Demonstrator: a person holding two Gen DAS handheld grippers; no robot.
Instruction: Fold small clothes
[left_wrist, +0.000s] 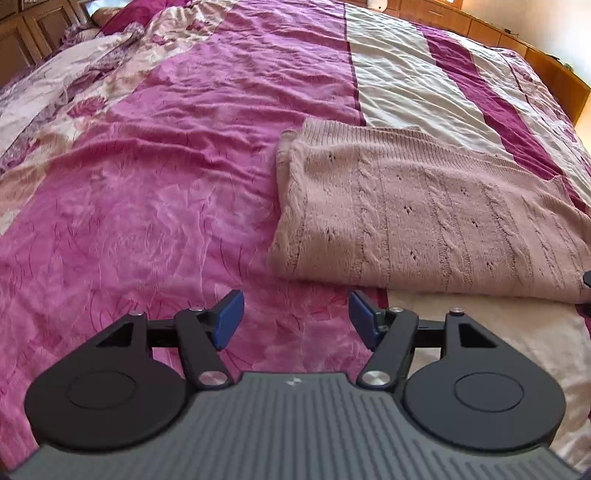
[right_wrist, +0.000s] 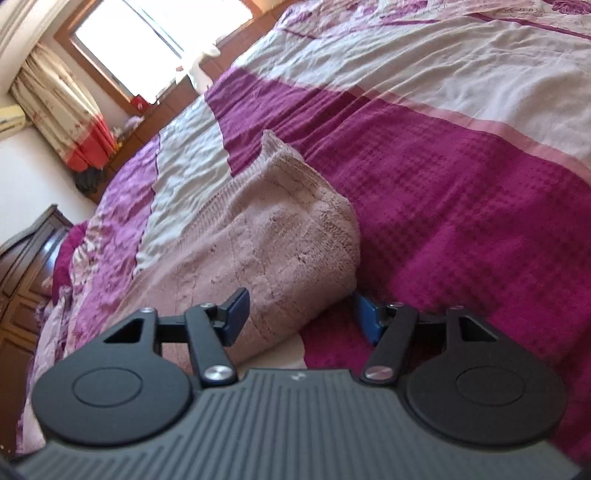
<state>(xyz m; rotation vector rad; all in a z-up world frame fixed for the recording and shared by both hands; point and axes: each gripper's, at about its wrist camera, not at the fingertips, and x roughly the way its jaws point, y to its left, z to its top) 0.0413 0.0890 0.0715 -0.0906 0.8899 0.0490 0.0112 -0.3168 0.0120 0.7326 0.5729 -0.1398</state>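
A pale pink cable-knit sweater (left_wrist: 424, 218) lies folded into a rectangle on the bed, right of centre in the left wrist view. My left gripper (left_wrist: 295, 319) is open and empty, hovering just short of the sweater's near left corner. In the right wrist view the sweater (right_wrist: 258, 240) fills the centre. My right gripper (right_wrist: 301, 317) is open with its jaws either side of the sweater's near folded edge. Its left pad (right_wrist: 236, 310) rests over the knit and its right pad (right_wrist: 367, 321) sits low against the bedspread beside the fold.
The bedspread (left_wrist: 147, 184) is pink, magenta and cream patchwork, wrinkled. Wooden cabinets (left_wrist: 554, 66) run along the far side of the bed. A window (right_wrist: 147, 40) with curtains (right_wrist: 62, 110) and a dark wooden headboard (right_wrist: 26, 258) show in the right wrist view.
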